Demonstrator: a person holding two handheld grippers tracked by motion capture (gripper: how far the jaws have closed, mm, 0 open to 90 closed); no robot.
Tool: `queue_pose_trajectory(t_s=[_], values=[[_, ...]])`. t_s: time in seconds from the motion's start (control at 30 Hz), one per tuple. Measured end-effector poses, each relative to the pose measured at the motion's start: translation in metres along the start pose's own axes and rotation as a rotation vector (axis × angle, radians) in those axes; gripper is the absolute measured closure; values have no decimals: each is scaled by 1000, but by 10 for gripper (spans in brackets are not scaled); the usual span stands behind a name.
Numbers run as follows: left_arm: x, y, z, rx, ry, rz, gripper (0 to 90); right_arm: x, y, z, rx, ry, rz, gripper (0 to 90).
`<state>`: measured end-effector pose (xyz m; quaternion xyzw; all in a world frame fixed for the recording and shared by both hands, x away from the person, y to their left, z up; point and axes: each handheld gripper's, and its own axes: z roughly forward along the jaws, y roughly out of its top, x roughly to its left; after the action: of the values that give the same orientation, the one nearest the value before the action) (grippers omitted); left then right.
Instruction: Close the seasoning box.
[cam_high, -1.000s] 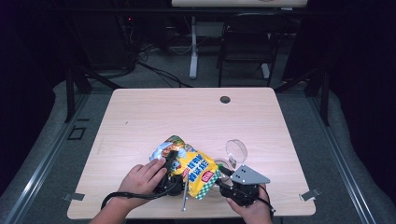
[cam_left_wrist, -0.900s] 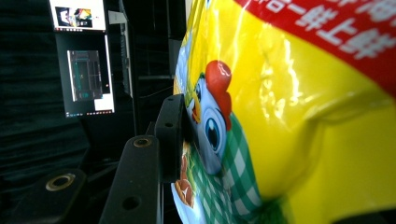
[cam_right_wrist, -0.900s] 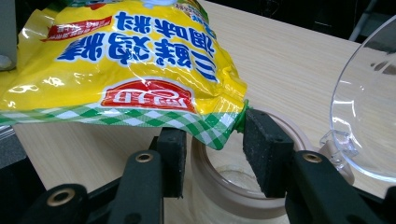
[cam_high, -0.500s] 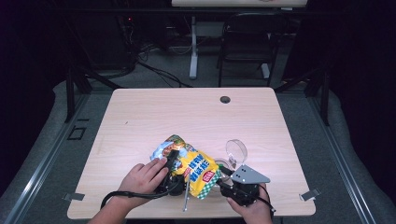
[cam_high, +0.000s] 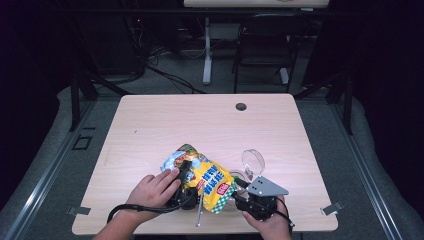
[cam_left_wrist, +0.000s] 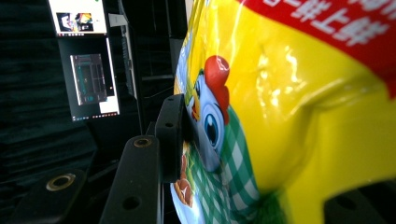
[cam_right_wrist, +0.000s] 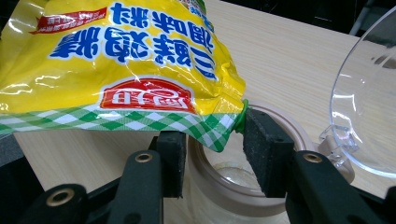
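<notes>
The job in hand looks like pouring from the yellow seasoning bag (cam_high: 205, 177) into the clear jar (cam_right_wrist: 233, 184), both near the front edge of the table (cam_high: 150, 125), right of its middle. The left gripper (cam_high: 182, 175) is clamped on the bag: in the left gripper view one black pad (cam_left_wrist: 172, 135) presses into the printed face beside the cartoon rooster, and the bag bulges around it. The right gripper (cam_right_wrist: 212, 154) straddles the jar's neck, a pad on each side of the tan rim, but whether the pads press on it I cannot tell. The jar's clear hinged lid (cam_high: 253, 161) stands flipped open behind the mouth.

In the right gripper view the bag's checked bottom corner (cam_right_wrist: 224, 133) hangs over the rim, and no opening is visible there, so I cannot tell whether the bag is cut.

To do this step well, the right gripper should hold the jar steady against tipping while the left one tilts the bag slowly, keeping its lowest corner inside the ring of the rim. The grip on the bag sits mid-body, so squeezing harder could burst contents out unevenly; a gentle tilt suits better. Keep the bag clear of the lid.
</notes>
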<state>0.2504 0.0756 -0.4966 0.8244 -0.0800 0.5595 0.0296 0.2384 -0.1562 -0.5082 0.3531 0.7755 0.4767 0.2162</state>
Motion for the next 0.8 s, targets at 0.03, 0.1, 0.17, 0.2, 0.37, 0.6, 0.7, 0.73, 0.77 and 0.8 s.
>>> queue_pose_trajectory(t_s=[0.03,0.1,0.17,0.2,0.37,0.6,0.7,0.73,0.77,0.8], values=[[0,0,0,0,2,-2,632,0,0,0,1,-1,-1,600],[1,0,-1,-3,6,8,633,0,0,0,1,-1,-1,600],[1,0,-2,-9,11,-2,635,0,0,0,-2,-2,3,598],[1,0,-3,-10,10,3,637,-1,0,0,-3,-1,4,598],[2,1,-5,-20,14,8,649,-1,0,0,0,-7,9,598],[1,5,-7,-28,3,45,680,-2,0,0,10,-8,11,603],[1,5,-8,-29,-9,45,683,-2,-1,1,14,-6,10,607],[1,5,-8,-29,-7,48,684,-2,-1,1,18,-5,9,607],[1,4,-8,-30,-7,51,684,-2,-1,1,17,-4,10,608],[1,4,-9,-32,-7,50,685,-2,-1,1,19,-3,10,608]])
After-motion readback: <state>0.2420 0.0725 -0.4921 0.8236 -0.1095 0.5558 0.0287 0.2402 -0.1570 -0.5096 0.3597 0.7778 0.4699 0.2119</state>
